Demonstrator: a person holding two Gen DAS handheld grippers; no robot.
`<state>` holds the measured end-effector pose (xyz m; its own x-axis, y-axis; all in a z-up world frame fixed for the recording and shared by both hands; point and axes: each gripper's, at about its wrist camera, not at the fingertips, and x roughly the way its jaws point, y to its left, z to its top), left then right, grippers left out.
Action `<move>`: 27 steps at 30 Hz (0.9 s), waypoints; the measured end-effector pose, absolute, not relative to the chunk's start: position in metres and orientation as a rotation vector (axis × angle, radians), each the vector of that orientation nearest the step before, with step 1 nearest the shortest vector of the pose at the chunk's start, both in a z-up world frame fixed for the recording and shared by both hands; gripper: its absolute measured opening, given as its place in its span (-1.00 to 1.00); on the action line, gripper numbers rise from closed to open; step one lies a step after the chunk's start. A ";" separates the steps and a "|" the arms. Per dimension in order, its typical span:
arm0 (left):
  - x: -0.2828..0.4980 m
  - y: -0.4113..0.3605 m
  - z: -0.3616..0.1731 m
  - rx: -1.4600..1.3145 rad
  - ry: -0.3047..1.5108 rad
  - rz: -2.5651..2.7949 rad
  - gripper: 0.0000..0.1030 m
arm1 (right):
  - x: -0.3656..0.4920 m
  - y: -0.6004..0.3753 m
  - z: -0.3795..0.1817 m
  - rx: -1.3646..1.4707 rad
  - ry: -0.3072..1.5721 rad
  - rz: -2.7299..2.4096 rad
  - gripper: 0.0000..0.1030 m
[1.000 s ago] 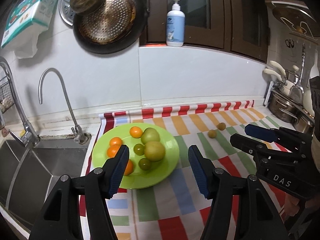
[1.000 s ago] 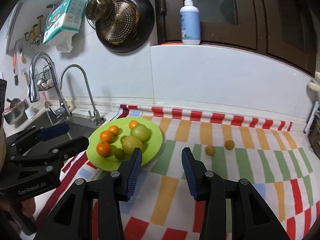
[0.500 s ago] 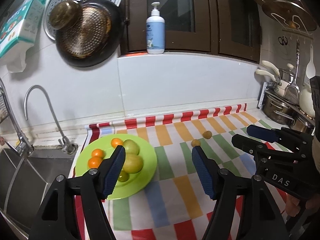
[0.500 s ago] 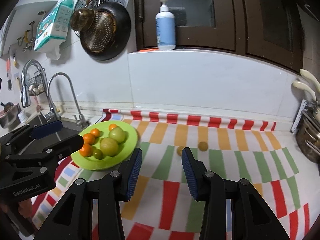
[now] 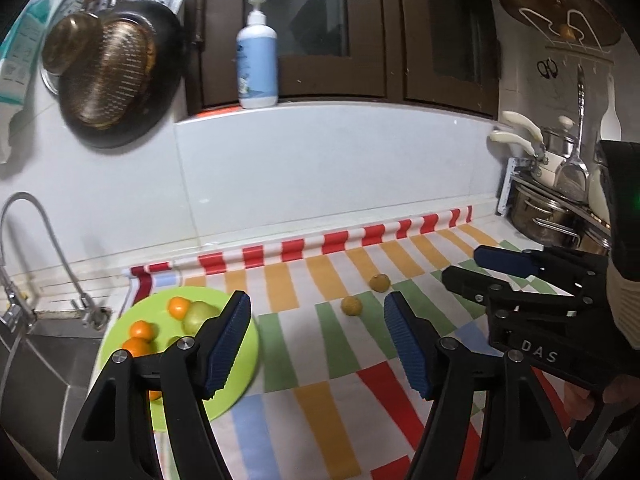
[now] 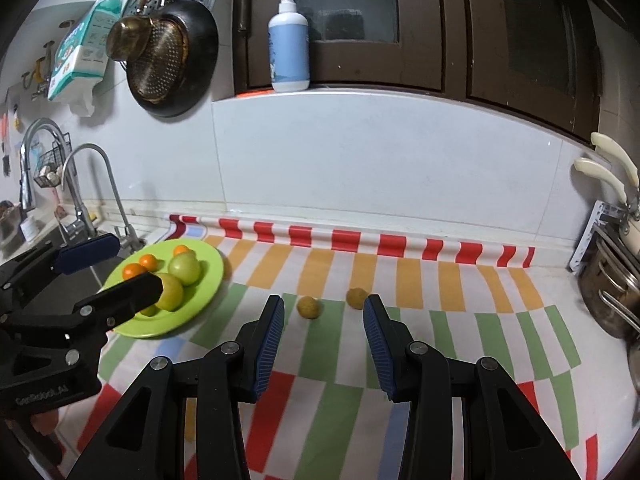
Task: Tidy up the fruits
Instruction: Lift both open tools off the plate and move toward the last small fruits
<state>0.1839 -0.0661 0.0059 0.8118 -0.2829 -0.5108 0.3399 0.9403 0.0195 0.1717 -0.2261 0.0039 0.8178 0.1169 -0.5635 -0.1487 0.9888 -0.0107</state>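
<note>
Both grippers hang unclenched and empty, left gripper [image 5: 316,340] and right gripper [image 6: 324,340], with bare striped cloth [image 6: 460,320] ahead around two loose fruits [image 6: 308,307] mid-frame, green plate [image 6: 208,280] left; only the left view shows the sink [image 5: 36,360].

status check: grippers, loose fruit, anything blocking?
Left gripper and right gripper both open, empty. Two small yellow fruits loose on striped cloth, outside green plate. Nothing in the way.

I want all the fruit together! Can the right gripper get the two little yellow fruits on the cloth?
Probably yes: the right gripper is open, empty, and both yellow fruits lie unblocked ahead.
</note>
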 end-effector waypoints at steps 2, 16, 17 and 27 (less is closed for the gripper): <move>0.190 -0.072 0.001 0.112 0.538 -0.348 0.33 | 0.177 -0.230 -0.001 -0.051 0.604 0.146 -0.18; 0.253 -0.101 -0.051 0.130 0.661 -0.407 0.33 | 0.234 -0.249 -0.041 -0.056 0.690 0.167 -0.18; 0.257 -0.103 -0.054 0.134 0.668 -0.410 0.32 | 0.237 -0.249 -0.043 -0.060 0.695 0.169 -0.18; 0.294 -0.123 -0.080 0.179 0.733 -0.454 0.08 | 0.278 -0.255 -0.073 -0.088 0.766 0.209 -0.18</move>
<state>0.2943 -0.1234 -0.0803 0.6515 -0.3362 -0.6801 0.4590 0.8885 0.0004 0.2778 -0.2554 -0.0726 0.7012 0.1555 -0.6958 -0.2197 0.9756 -0.0034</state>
